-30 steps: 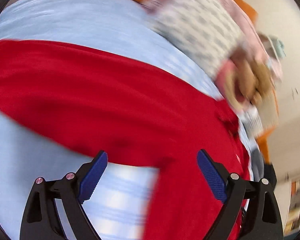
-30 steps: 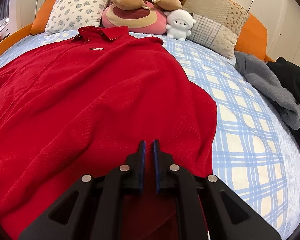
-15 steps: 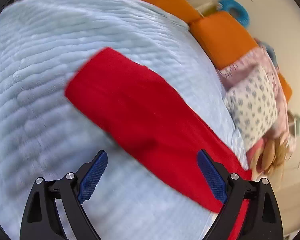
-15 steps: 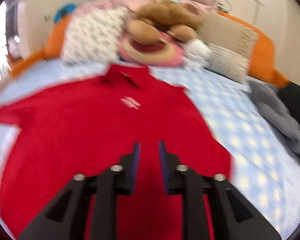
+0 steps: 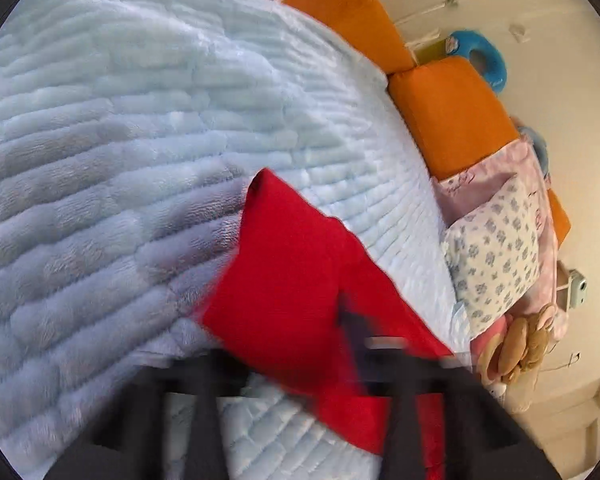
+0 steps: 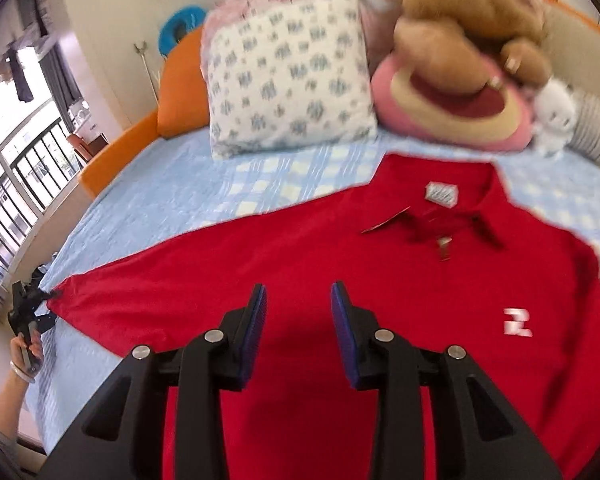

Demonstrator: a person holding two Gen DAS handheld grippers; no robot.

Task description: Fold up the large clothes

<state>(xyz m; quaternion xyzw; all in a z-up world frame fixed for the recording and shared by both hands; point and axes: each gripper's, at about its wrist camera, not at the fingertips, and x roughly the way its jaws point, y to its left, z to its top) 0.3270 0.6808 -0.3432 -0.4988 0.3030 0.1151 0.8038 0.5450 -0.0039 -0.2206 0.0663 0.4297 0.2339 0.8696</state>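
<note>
A red polo shirt (image 6: pixel 340 280) lies flat on the bed, collar (image 6: pixel 440 216) towards the pillows, one sleeve (image 6: pixel 120 292) stretched out to the left. My right gripper (image 6: pixel 298 292) hovers over the shirt's chest with its jaws parted and closing, nothing between them. My left gripper (image 5: pixel 288 340) is blurred; its jaws are closing on the red sleeve (image 5: pixel 292 264), a little back from the cuff. In the right wrist view the left gripper (image 6: pixel 26 304) sits at the sleeve's tip, held by a hand (image 6: pixel 20 356).
A flowered pillow (image 6: pixel 288 80), a big brown and pink plush toy (image 6: pixel 452 80) and a small white one (image 6: pixel 556 108) line the head of the bed. Orange cushions (image 5: pixel 448 112) edge it. A fluffy pale blue blanket (image 5: pixel 120 160) lies under the sleeve.
My left gripper swung along the sleeve to its end and went from wide open to closed on it. My right gripper let go of the shirt's lower part, rose and moved towards the collar.
</note>
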